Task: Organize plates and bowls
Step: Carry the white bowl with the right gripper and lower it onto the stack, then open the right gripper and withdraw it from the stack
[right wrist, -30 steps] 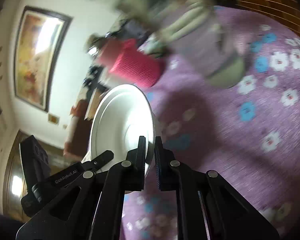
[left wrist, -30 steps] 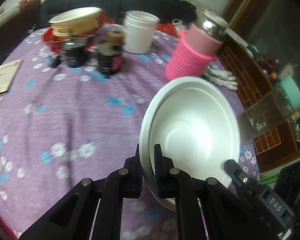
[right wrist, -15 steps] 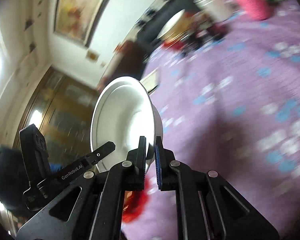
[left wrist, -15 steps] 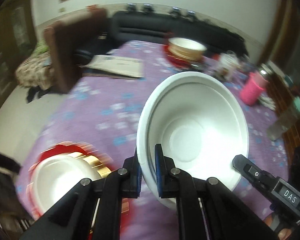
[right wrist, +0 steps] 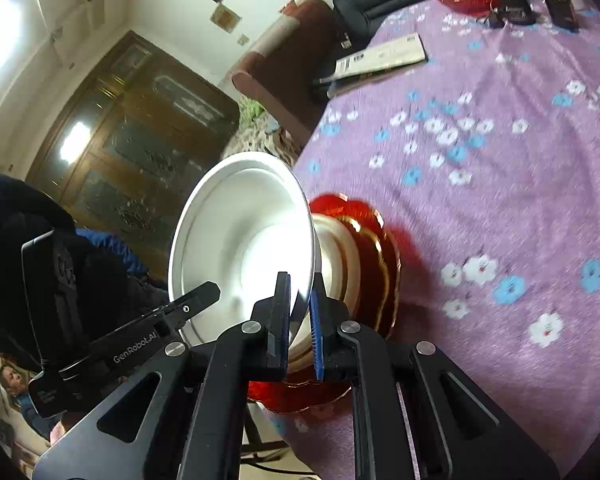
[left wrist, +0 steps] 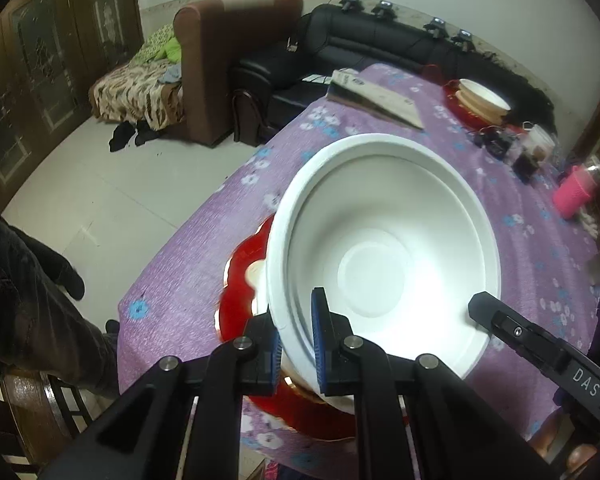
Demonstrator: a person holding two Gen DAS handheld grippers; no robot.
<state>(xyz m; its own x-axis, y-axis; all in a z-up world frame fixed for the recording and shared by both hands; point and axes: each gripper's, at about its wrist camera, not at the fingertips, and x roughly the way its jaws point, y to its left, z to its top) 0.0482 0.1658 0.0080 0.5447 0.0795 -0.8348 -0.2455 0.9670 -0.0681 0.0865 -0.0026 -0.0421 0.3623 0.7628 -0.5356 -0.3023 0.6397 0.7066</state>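
Observation:
Both grippers hold one large white bowl [left wrist: 384, 248] by its rim. My left gripper [left wrist: 296, 340] is shut on its near left rim. My right gripper [right wrist: 300, 320] is shut on the opposite rim; the bowl [right wrist: 244, 248] shows edge-on there. The bowl hangs just above a stack of cream gold-rimmed bowls [right wrist: 340, 252] on red plates [right wrist: 384, 248], at the table's near left corner. The red plate [left wrist: 240, 280] shows beneath the bowl in the left view. Whether the bowl touches the stack is hidden.
A purple flowered tablecloth [left wrist: 540, 240] covers the table. A second stack of cream bowls on a red plate [left wrist: 480, 100] stands at the far end, with a booklet [left wrist: 376, 98], dark jars [left wrist: 528, 160] and a pink-sleeved bottle [left wrist: 576, 192]. A wooden chair [left wrist: 32, 412] stands at the near left.
Both grippers carried the white bowl from the far right of the table to the near left corner. It now sits over the red-plate stack. Both grips stay shut.

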